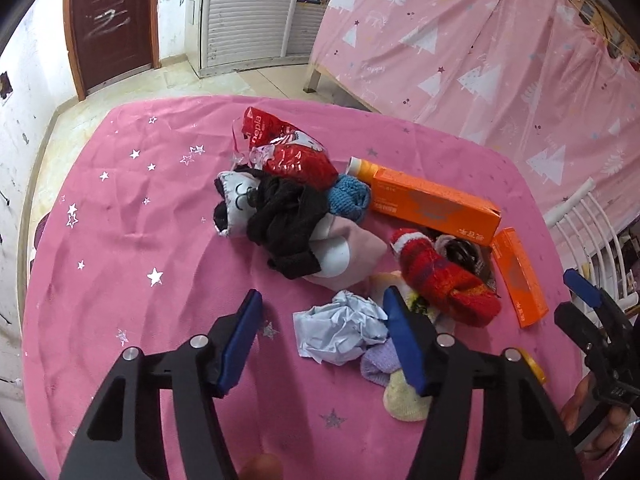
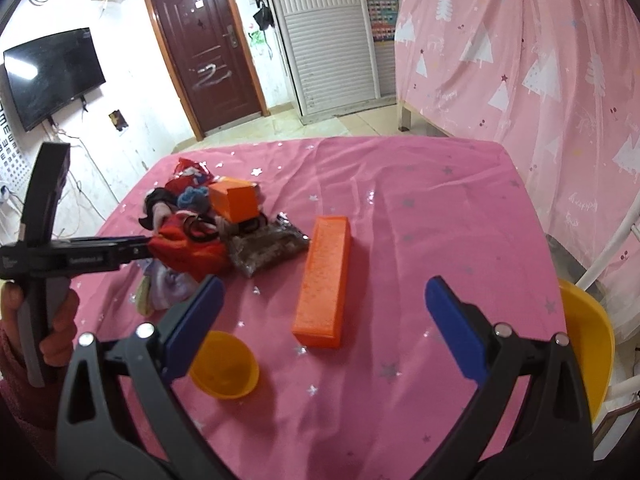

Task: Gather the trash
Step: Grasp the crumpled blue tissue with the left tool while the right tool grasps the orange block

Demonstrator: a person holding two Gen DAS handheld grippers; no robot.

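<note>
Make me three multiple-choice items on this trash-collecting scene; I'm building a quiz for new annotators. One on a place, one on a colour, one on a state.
1. Where does the crumpled paper lie?
A. Between the left gripper fingers
B. Inside the yellow bowl
C. On the floor

2. What colour is the long box ahead of the right gripper?
A. Green
B. Orange
C. White

3. How does the right gripper stand?
A. Shut on a sock
B. Shut on the bowl
C. Open, holding nothing

Answers:
1 A: the paper sits on the pink tablecloth between the blue pads.
2 B: its top and sides are orange.
3 C: the pads stand wide apart over bare cloth.
</note>
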